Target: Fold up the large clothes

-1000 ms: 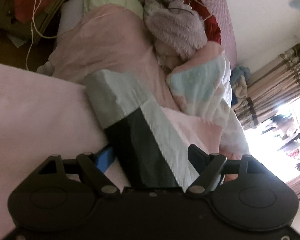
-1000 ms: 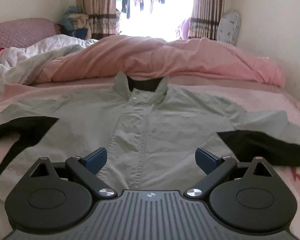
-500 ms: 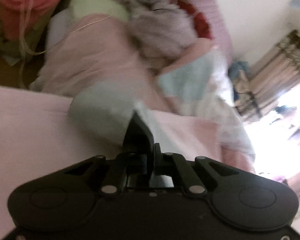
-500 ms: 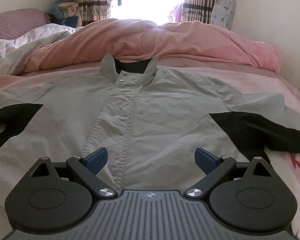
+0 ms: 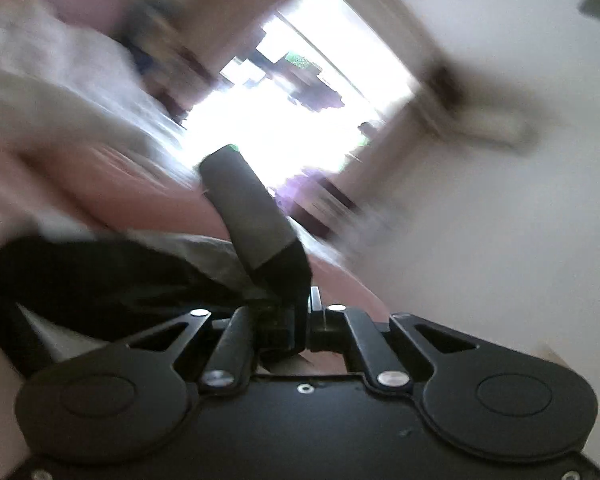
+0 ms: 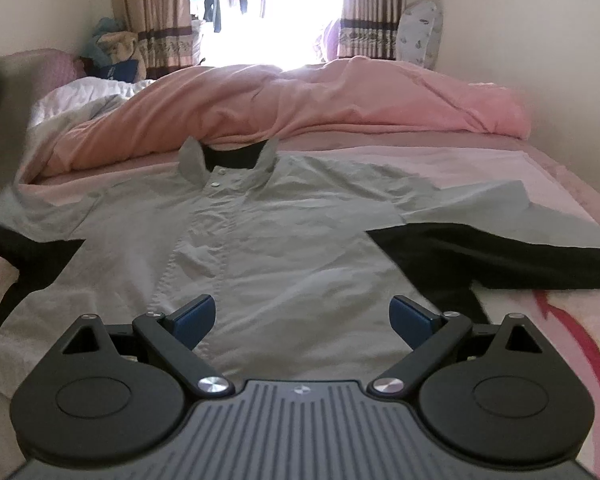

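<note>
A grey jacket [image 6: 284,240] with black sleeve panels lies spread face up on the pink bed, collar toward the window. Its right sleeve [image 6: 500,240] stretches out to the right. My right gripper [image 6: 302,316] is open and empty, low over the jacket's lower front. My left gripper [image 5: 304,312] is shut on the jacket's left sleeve [image 5: 252,216], which sticks up grey and black between the jaws; that view is blurred by motion.
A pink duvet [image 6: 300,100] is heaped across the far side of the bed. A white quilt [image 6: 84,96] lies at the far left. Curtains and a bright window [image 6: 268,12] are behind, and a wall [image 6: 540,40] runs along the right side.
My left gripper closed on the sleeve, then swung round with it from facing the pillows to facing the window. My right gripper moved forward over the jacket, still open.
</note>
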`<state>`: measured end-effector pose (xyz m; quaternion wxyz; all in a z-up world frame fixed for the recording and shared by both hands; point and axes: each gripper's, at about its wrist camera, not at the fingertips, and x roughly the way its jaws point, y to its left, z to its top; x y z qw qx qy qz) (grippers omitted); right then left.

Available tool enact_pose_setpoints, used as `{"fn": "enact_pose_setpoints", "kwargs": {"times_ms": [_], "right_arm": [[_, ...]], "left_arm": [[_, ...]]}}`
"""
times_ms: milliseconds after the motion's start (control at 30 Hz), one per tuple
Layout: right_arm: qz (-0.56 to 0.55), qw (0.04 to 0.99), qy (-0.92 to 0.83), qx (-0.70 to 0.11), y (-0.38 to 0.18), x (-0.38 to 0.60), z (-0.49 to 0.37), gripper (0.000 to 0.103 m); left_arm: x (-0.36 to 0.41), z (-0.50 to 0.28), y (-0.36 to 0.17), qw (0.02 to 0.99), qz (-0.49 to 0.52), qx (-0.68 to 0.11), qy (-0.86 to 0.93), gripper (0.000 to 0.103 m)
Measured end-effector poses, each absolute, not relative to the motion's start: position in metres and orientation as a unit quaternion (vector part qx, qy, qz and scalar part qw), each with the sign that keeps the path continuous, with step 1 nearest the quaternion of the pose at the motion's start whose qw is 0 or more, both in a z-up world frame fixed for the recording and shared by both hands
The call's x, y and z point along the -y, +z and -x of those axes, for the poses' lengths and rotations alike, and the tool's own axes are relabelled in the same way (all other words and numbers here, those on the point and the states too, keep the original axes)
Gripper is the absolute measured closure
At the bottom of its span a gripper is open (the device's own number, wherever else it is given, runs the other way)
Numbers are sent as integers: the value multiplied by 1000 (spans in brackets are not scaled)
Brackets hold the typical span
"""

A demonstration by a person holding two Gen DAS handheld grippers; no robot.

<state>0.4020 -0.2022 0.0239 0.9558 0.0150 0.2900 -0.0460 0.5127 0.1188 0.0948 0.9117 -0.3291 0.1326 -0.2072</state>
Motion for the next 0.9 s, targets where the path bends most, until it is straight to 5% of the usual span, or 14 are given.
{"fn": "enact_pose_setpoints", "kwargs": {"times_ms": [67, 100, 367, 467, 800, 867, 900], "right_arm": [[-21, 956, -53, -288, 26, 211, -400, 0], [-25, 956, -55, -288, 26, 216, -400, 0], [-179, 935, 19, -305, 11, 279, -441, 0], [-271, 901, 15, -338, -13, 306, -481, 23], [-382, 872, -10, -305, -49, 316, -552, 23], [-365, 879, -22, -307, -46, 311, -559, 63], [-356, 880, -15, -315, -43, 310, -562, 96]], "left_arm": [[-65, -526, 86, 901, 306, -170, -255, 54], [-43, -532, 79, 900, 290, -196, -261, 24], [-81, -517, 63, 952, 180, -198, -151, 22], [-126, -515, 47, 960, 145, -226, -80, 22], [-149, -525, -44, 946, 67, -313, -45, 22], [-134, -533, -53, 946, 51, -317, -48, 22], [-128, -538, -57, 945, 43, -320, -48, 23]]}}
